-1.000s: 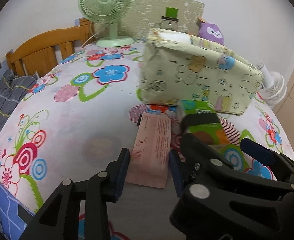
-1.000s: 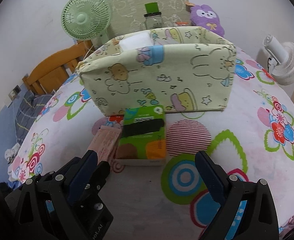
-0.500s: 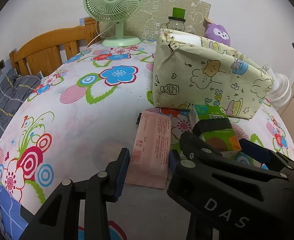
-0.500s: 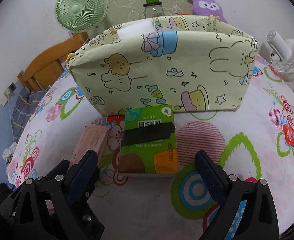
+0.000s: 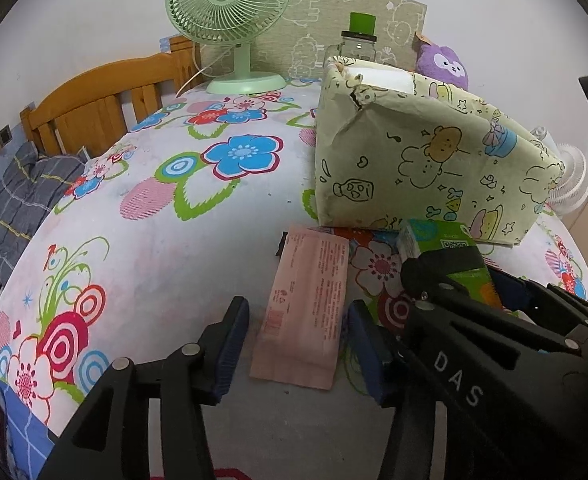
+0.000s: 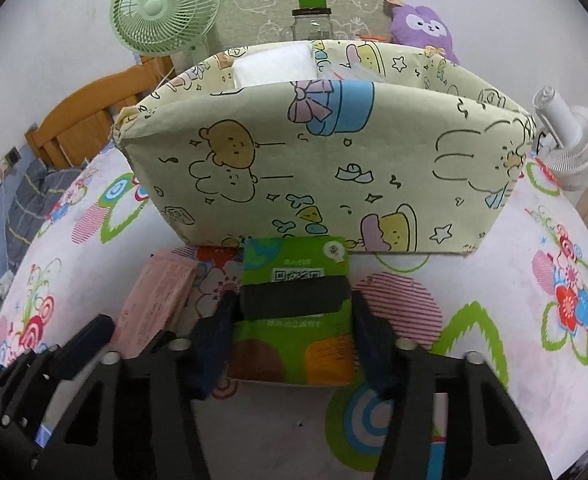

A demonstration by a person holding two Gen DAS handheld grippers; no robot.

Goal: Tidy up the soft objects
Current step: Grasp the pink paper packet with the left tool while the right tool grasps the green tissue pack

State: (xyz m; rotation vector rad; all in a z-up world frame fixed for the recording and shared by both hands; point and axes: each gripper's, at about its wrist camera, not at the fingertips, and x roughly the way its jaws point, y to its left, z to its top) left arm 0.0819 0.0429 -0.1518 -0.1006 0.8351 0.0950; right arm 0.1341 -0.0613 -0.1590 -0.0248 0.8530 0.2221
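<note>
Left gripper [image 5: 297,340]: your jaws are opening, and the pink packet [image 5: 305,308] lies flat between them; a narrow gap shows on each side, so the pads do not press it.
Right gripper [image 6: 292,344]: your jaws are closing on the green tissue pack [image 6: 295,312]; both pads sit against its long sides, though you cannot tell how firm the hold is.
Pink packet, place: on the flowered bedsheet [image 5: 142,248], just in front of the fabric bin [image 6: 333,168], left of the green pack and close beside it.
Green tissue pack, place: flat on the sheet, its far end touching or nearly touching the bin's front wall.
Done so far: at least one white soft item [image 6: 274,64] already sits inside the bin at the back left; what else the bin holds is hidden by its wall.
Left to do: both packs are not yet in the bin; by this view the task is partway, with two items outstanding.
In the way: the bin's tall front wall stands directly ahead of both packs, so each would likely need lifting over the rim. Your two grippers work close side by side, the right one crowding the left view.
Surroundings: green desk fan [image 5: 230,24], a glass jar with green lid [image 6: 311,16], a purple plush toy [image 6: 421,24] behind the bin, a white fan [image 6: 573,152] at the right, a wooden bed frame [image 5: 94,104] at the left.
</note>
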